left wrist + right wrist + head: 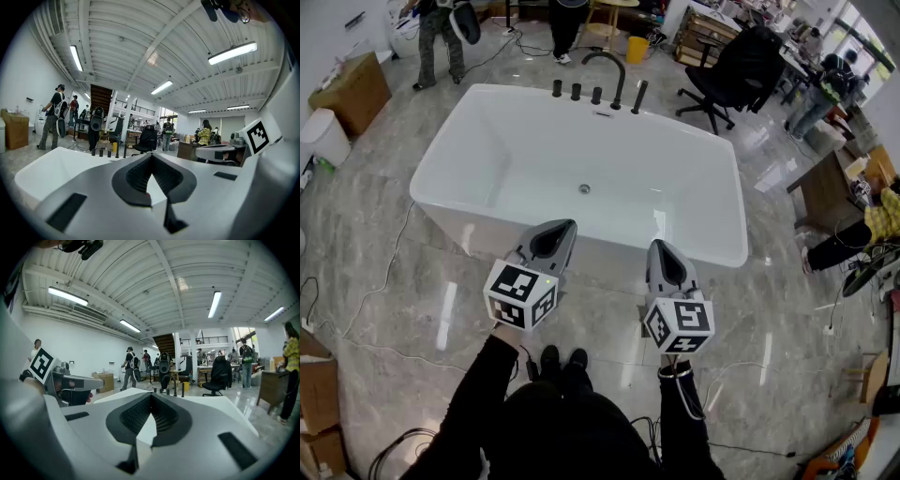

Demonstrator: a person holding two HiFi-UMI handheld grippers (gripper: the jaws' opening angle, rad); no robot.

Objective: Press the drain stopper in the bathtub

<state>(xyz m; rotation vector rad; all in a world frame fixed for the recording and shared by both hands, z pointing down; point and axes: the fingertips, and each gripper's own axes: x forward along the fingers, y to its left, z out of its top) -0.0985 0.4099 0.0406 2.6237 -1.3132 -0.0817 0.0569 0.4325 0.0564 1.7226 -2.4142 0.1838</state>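
Now, bathtub (534,159): white and freestanding on a grey marble floor (384,281), straight ahead of the person, long side facing them.
Drain stopper (584,188): a small round metal disc at the middle of the tub's bottom, well apart from both grippers.
Faucet (609,70): a dark curved spout with a row of dark knobs on the tub's far rim.
Left gripper (567,225): held outside the tub, its tip over the near rim; its marker cube (520,293) faces up toward the head camera.
Left jaws: clenched tip to tip in the left gripper view, with only a bare triangular gap behind the tips and nothing in it.
Right gripper (661,246): beside the left one, just short of the near rim, level with it.
Right jaws: also clenched at the tips, empty.
Background: a black office chair (736,70) beyond the tub and people standing farther off.
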